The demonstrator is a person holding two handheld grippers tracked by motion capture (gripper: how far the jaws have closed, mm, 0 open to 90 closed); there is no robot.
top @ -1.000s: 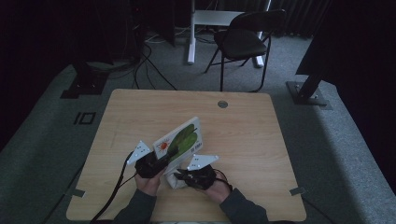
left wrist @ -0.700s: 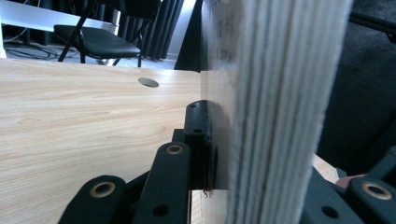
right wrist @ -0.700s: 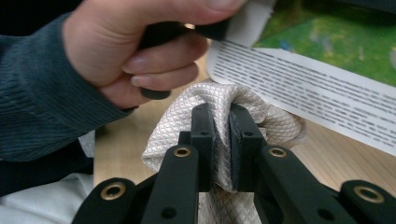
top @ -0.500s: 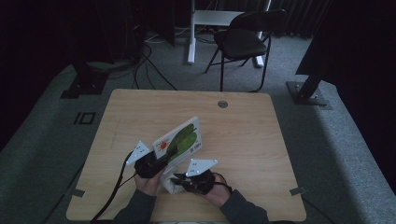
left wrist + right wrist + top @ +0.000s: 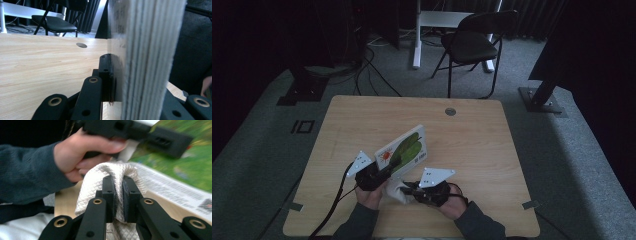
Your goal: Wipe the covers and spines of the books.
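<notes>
We are holding the book [image 5: 404, 150] tilted up at lower centre, left gripper [image 5: 379, 175] fingers clamped on it; right gripper [image 5: 409, 189] fingers are pinching the white cloth [image 5: 107, 180] beside its cover, wiping barely started.

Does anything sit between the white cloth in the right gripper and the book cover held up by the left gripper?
Nothing visible does. The right gripper pinches the white quilted cloth beside the green-covered book, which the left gripper clamps.
</notes>
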